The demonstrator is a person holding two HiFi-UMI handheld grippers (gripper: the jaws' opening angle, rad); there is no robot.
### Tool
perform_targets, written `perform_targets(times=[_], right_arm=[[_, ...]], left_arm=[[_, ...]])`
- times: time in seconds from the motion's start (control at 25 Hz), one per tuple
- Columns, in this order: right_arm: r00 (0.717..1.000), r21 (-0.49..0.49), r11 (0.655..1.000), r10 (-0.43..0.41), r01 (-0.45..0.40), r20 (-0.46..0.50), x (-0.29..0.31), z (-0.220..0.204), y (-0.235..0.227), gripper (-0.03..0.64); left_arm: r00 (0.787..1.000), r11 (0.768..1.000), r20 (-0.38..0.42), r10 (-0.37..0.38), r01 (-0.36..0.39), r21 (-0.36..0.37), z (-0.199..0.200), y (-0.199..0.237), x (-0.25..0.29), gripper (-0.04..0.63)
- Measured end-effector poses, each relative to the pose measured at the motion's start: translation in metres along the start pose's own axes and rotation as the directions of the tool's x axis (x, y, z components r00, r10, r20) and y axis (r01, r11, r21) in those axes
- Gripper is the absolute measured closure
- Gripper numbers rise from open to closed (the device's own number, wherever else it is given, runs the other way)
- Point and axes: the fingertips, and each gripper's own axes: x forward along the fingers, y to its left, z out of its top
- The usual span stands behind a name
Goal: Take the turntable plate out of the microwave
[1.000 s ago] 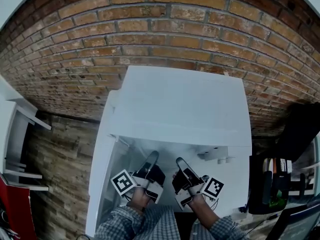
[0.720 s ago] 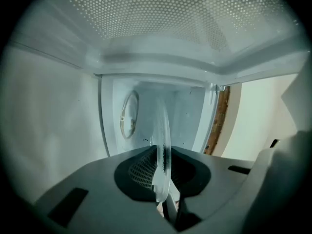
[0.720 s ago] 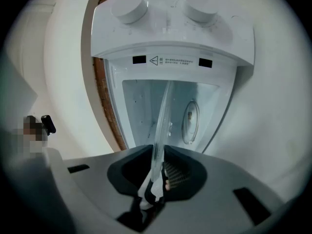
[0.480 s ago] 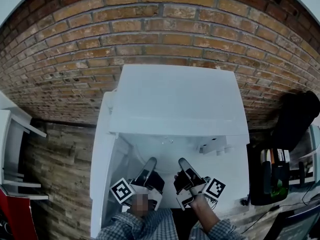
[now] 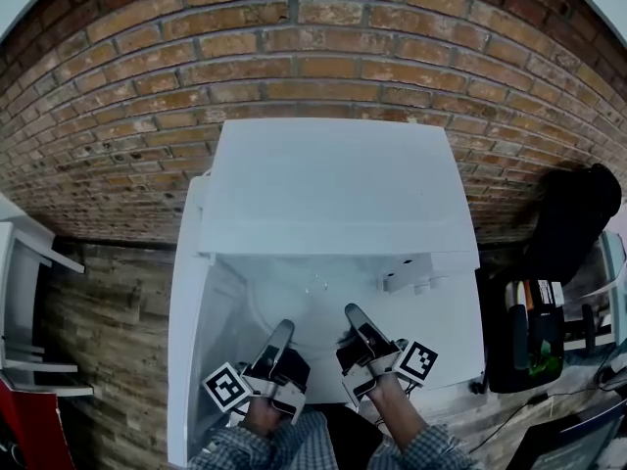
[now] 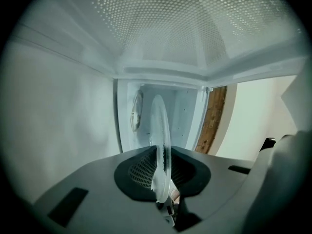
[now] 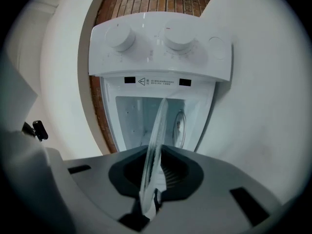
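Note:
The white microwave (image 5: 328, 184) stands against a brick wall with its door (image 5: 191, 341) swung open to the left. The clear glass turntable plate (image 5: 313, 300) lies level at the cavity's mouth, held by both grippers on its near rim. My left gripper (image 5: 281, 333) is shut on the plate's rim (image 6: 160, 130), which runs edge-on between its jaws (image 6: 163, 179). My right gripper (image 5: 355, 319) has the rim (image 7: 157, 130) between its jaws (image 7: 153, 179), which are closing on it. The control panel (image 7: 161, 48) with two knobs sits beside the cavity opening.
The brick wall (image 5: 323, 37) rises behind the microwave. A black bag (image 5: 578, 213) and a black holder with pens (image 5: 529, 346) stand at the right. A white shelf unit (image 5: 24, 262) is at the left, with a wood-plank surface (image 5: 108, 331) beside it.
Both grippers have drawn back toward me with the plate, which has come further out of the cavity. The head camera has shifted a little.

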Motion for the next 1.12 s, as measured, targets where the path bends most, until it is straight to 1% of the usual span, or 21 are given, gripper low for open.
perform_targets(times=[0.2,0.36,0.52,0.84,1.12], right_arm=[[1.0,0.01,1.0,0.019,-0.019,-0.007,-0.024,-0.01,0.003,0.571],[1.0,0.008,1.0,0.019,-0.019,-0.008,-0.052,-0.018,0.009,0.571],[0.999,-0.014,1.0,0.027,-0.028,-0.018,-0.087,-0.029,0.016,0.57],[0.999,-0.016,0.999,0.039,-0.039,-0.017,-0.162,-0.048,0.026,0.569],[0.999,-0.009,0.999,0.043,-0.043,0.009,-0.205,-0.059,0.032,0.569]], left_arm=[[1.0,1.0,-0.012,-0.01,0.011,0.028,-0.017,-0.007,-0.017,0.548],[1.0,0.999,0.004,-0.019,0.019,0.035,-0.039,-0.013,-0.039,0.548],[0.999,0.998,0.009,-0.04,0.04,0.049,-0.065,-0.021,-0.064,0.548],[0.999,0.998,0.011,-0.048,0.047,0.046,-0.124,-0.029,-0.115,0.548],[0.999,0.998,-0.01,-0.051,0.052,0.046,-0.156,-0.035,-0.14,0.548]])
